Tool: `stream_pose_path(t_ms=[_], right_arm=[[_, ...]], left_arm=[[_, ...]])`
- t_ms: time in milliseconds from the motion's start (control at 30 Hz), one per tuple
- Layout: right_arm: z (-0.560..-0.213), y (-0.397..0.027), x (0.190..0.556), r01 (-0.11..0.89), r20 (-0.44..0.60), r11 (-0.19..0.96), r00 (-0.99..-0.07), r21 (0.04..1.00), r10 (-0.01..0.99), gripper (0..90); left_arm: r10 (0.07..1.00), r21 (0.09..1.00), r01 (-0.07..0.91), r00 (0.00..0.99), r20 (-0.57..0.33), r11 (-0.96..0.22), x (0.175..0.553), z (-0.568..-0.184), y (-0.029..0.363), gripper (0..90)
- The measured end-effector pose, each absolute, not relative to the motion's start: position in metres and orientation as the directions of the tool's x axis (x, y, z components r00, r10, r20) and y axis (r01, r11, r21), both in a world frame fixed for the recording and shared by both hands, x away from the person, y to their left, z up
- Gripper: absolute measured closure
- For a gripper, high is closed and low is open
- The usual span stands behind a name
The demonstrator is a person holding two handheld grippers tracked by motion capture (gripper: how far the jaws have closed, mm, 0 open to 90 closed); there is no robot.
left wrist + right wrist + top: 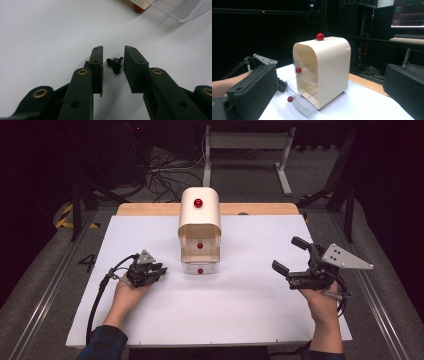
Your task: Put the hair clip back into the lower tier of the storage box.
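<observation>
White table [250, 310]. Cream drawer cabinet [199, 222] at 12 o'clock, bottom clear drawer [200, 268] pulled out. Right gripper [292, 257] at 3 o'clock, jaws wide apart, empty. Left gripper [159, 270] at 9 o'clock, jaws narrowly apart, flanking small black binder clip [115, 63] without touching.

**Where everything sits on my counter**

The small drawer cabinet [199, 227] stands mid-counter [240, 310], toward the far edge, its bottom drawer [200, 268] pulled out toward me. My left tongs [159, 270] lie low on the counter, left of that drawer and near it. A tiny clip [115, 63] rests on the counter between their jaws, untouched. My right tongs [286, 256] sit well apart, right of the cabinet, facing it.
</observation>
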State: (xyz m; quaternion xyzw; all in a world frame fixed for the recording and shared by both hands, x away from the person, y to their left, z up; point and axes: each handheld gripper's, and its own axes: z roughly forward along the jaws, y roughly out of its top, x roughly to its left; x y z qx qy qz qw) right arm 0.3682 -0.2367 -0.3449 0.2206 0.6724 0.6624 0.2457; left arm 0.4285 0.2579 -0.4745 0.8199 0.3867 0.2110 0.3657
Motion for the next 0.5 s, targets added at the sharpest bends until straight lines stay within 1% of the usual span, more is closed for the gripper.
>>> stream_pose_path(t_ms=[333, 500], right_arm=[[-0.3444, -0.2375, 0.3676, -0.031, -0.039, 0.023, -0.781, 0.999, 0.623, 0.2], [-0.3445, -0.2378, 0.3677, -0.030, -0.038, 0.024, -0.781, 0.999, 0.623, 0.2]], left_arm=[[0.787, 0.754, 0.495, 0.615, 0.048, -0.432, 0.4319, -0.4737, 0.2524, 71.1], [0.799, 0.752, 0.517, 0.601, 0.020, -0.408, 0.4314, -0.4737, 0.2525, 74.3]])
